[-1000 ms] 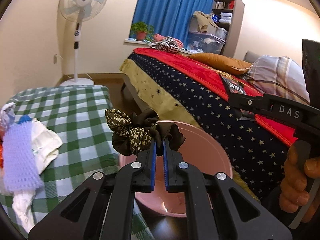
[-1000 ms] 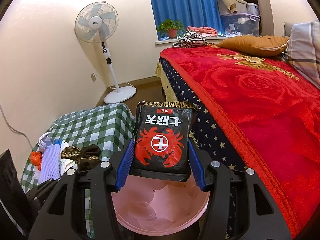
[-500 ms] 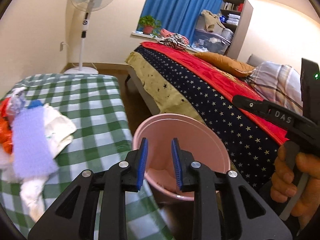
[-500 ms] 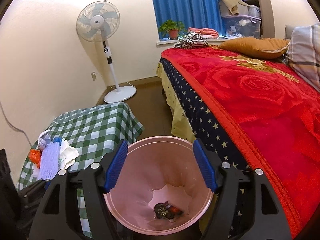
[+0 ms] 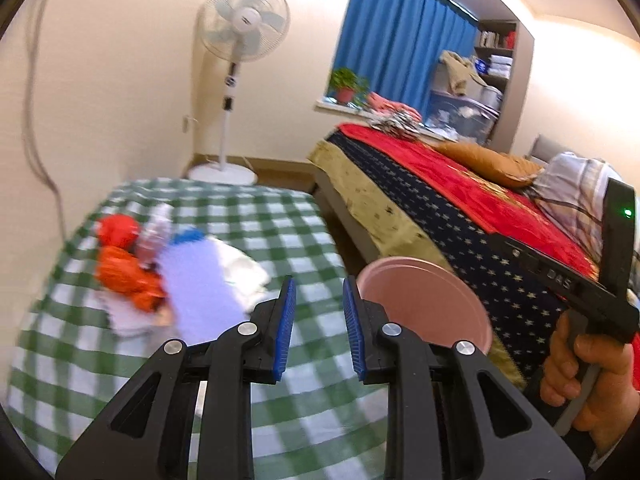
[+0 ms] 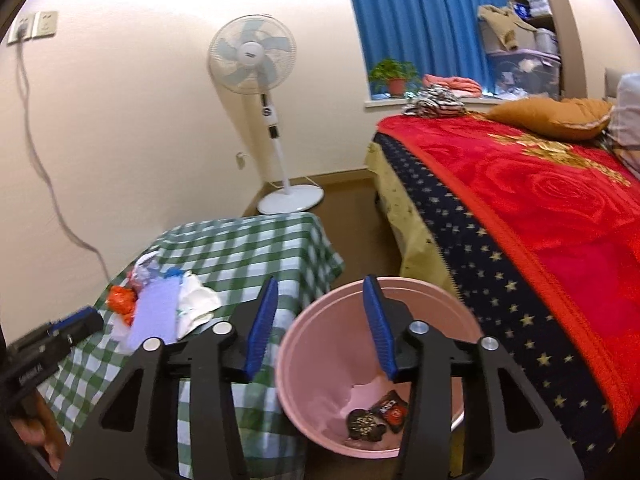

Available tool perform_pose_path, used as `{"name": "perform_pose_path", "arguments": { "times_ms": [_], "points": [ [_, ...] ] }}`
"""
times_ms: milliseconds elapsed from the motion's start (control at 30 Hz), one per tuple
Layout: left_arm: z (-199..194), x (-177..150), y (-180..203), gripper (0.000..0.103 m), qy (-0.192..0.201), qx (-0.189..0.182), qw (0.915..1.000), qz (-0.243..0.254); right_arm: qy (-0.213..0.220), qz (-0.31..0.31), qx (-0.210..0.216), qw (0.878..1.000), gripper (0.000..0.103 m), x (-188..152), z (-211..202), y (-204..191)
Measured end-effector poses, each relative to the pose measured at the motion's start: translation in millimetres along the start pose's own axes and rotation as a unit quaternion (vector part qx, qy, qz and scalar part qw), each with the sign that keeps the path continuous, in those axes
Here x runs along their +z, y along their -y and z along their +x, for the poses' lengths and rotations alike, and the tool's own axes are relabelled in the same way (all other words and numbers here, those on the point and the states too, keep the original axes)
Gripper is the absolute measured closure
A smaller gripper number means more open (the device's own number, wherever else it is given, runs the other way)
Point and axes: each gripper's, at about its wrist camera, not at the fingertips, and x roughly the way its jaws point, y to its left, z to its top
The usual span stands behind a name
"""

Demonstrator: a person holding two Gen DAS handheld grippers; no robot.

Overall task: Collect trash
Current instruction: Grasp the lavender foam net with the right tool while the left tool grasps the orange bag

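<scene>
My trash pile (image 5: pixel 168 280) sits on the green-checked tablecloth (image 5: pixel 224 216), just ahead and to the left of my left claw (image 5: pixel 318 320) — an orange crumpled bag (image 5: pixel 120 268), a lavender mesh piece (image 5: pixel 200 288) and white paper (image 5: pixel 244 268), all touching. The left claw stands apart with nothing between its blue pads. My right claw (image 6: pixel 322 320) has just been narrowing; it is still agape and holds nothing, poised over the rim of the pink bin (image 6: pixel 320 360).

The bin stands on the floor between the table and the bed (image 6: pixel 540 240), directly below the right claw. In its bottom lie a dark patterned scrunchie (image 6: pixel 362 424) and a black packet with a red emblem (image 6: pixel 390 410), touching each other; the packet's print is too small to read.

On the right tool's body, seen from the left camera, I read "DAS" (image 5: pixel 558 276), blurred. Beyond both claws stand a white pedestal fan (image 6: pixel 254 56), blue curtains (image 6: pixel 420 12) and a potted plant (image 6: pixel 394 74) on the sill.
</scene>
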Motion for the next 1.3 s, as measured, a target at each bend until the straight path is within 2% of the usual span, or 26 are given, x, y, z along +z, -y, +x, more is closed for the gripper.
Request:
{"name": "perform_pose_path", "arguments": {
  "times_ms": [100,267,500,700,1233,1300],
  "points": [
    [-12,-7,-14,0.079,0.019,0.027,0.9994,-0.007,-0.004,-0.013,0.017,1.000,0.064,-5,2,-17],
    [-15,-21,-45,0.079,0.030,0.072,0.9958,-0.048,-0.012,-0.026,0.059,0.998,0.066,-12,12,-45],
    [-12,-17,-77,0.079,0.046,0.118,0.9895,-0.069,-0.026,-0.036,0.110,0.993,0.066,-24,38,-86],
    [-3,-23,-99,0.079,0.047,0.142,0.9840,-0.098,-0.052,-0.024,0.132,0.990,0.066,-35,73,-111],
    [39,-31,-134,0.079,0.030,0.183,0.9745,-0.126,-0.123,-0.004,0.174,0.977,0.065,-63,151,-145],
    [44,-31,-139,0.079,0.028,0.184,0.9737,-0.130,-0.134,0.000,0.180,0.974,0.060,-65,160,-147]
  ]
}}
